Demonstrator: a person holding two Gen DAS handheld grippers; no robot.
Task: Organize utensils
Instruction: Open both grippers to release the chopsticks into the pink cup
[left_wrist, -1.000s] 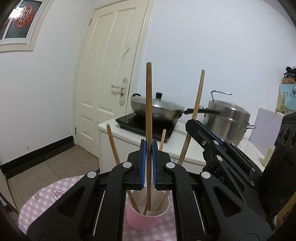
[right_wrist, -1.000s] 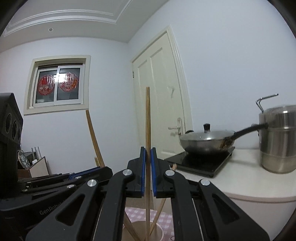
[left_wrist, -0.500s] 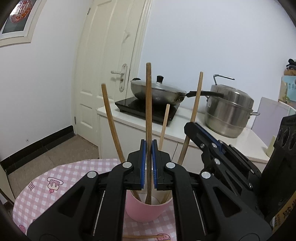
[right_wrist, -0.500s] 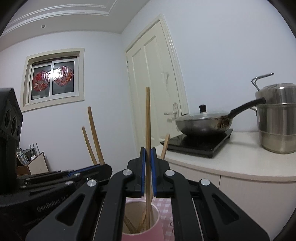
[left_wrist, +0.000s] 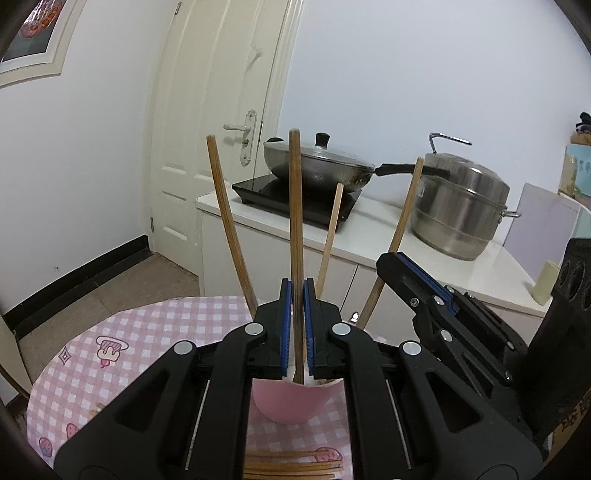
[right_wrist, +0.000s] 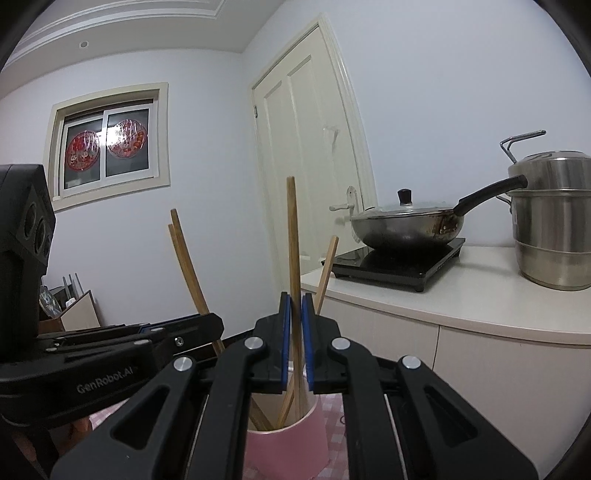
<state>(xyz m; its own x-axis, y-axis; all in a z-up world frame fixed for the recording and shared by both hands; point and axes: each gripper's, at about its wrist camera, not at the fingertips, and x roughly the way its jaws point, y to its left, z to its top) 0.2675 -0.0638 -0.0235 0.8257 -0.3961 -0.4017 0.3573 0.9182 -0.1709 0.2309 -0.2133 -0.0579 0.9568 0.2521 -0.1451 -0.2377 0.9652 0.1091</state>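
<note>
Both hand-held grippers, left (left_wrist: 295, 328) and right (right_wrist: 295, 332), clamp one wooden chopstick (left_wrist: 295, 221) each; I've lowered them since a second ago, so their tips now sit inside the pink cup (left_wrist: 291, 404) on the tabletop (left_wrist: 147, 332), ready for release.

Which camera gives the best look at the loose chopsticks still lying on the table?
The left wrist view. It shows the loose chopsticks lying flat on the checked tablecloth in front of the pink cup, partly hidden by the left gripper. The right wrist view points too level and shows none of them.
</note>
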